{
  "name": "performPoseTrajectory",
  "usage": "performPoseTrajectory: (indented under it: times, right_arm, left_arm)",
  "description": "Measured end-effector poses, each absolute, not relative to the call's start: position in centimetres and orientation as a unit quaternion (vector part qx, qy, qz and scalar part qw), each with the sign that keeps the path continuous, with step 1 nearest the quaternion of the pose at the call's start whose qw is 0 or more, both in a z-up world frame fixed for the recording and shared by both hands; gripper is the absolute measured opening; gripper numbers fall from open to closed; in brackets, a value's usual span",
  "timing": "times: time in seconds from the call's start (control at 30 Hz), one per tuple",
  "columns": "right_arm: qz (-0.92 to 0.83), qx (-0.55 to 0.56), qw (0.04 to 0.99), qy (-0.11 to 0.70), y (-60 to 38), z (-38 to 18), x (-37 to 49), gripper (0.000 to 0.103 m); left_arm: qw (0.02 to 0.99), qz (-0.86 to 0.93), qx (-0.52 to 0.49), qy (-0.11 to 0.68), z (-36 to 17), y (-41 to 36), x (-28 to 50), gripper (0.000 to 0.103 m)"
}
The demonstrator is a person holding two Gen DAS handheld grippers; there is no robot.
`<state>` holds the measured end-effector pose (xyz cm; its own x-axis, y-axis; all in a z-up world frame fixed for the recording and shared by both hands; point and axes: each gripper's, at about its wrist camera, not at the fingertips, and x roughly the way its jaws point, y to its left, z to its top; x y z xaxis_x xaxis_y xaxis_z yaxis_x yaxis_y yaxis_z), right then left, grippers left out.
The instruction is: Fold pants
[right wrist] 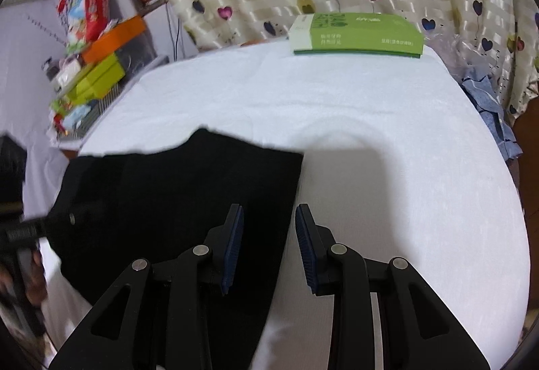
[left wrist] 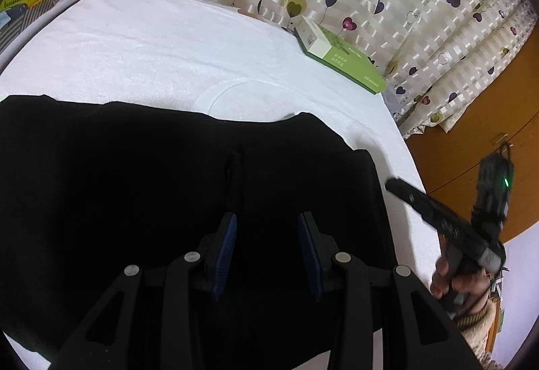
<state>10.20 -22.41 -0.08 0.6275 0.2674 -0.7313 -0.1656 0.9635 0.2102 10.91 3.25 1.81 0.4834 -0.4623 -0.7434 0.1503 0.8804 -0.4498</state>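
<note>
- Left claw [left wrist: 266, 252] hangs right over the black pants [left wrist: 168, 201], jaws parted, nothing between them — likely lining up for a fold.
- Right claw [right wrist: 269, 245] straddles the pants' right edge, jaws apart and empty.
- Pants lie flat on the white-covered counter [right wrist: 387, 151], below both claws — dark, smooth, apparently already doubled over.

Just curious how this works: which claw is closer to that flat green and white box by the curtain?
Right, I think. The right claw hovers at the black pants' edge facing the green and white box; the left claw sits over the pants' middle, farther off.
</note>
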Motion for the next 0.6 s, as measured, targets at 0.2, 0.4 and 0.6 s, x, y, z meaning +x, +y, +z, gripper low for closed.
performPoseTrajectory:
  times: [0.2, 0.4, 0.6]
  right_arm:
    - [0.098, 0.051, 0.895, 0.433, -22.2, -1.6, 9.9, 0.032]
    - [0.11, 0.081, 0.902, 0.409, -23.0, 0.0, 6.7, 0.033]
    - [0.115, 0.096, 0.892, 0.427, -22.1, -1.8, 4.3, 0.034]
  left_arm:
    - [0.848, -0.187, -0.159, 0.47, 2.3, 2.8, 10.2, 0.044]
    - [0.851, -0.198, -0.149, 0.462, 3.1, 2.4, 9.3, 0.045]
    - [0.849, -0.209, -0.148, 0.462, 3.0, 1.9, 9.0, 0.048]
